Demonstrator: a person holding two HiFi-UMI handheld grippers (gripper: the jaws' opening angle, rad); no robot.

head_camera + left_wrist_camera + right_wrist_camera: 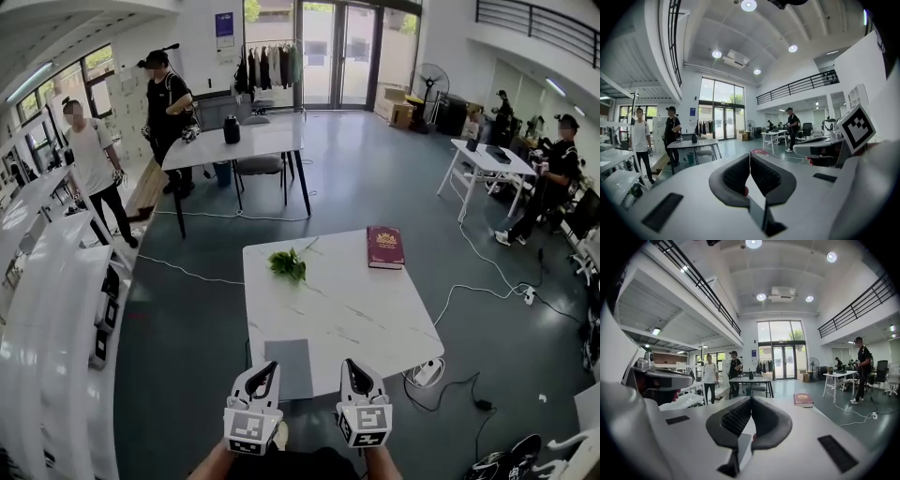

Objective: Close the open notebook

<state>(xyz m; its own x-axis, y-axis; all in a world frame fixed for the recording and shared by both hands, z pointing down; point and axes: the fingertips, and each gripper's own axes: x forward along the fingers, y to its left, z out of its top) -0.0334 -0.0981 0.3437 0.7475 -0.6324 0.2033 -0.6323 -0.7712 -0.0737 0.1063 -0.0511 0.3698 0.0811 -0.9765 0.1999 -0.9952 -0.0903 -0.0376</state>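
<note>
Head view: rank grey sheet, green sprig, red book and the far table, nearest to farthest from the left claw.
1. Grey sheet, beside the left claw, near edge.
2. Green sprig, mid-table, left side.
3. Red book, far right corner.
4. Far table, across the floor.

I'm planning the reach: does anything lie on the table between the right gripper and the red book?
Nothing visible does. From the right gripper at the near edge, bare table runs to the closed red book at the far corner. The green sprig lies left of that line.
</note>
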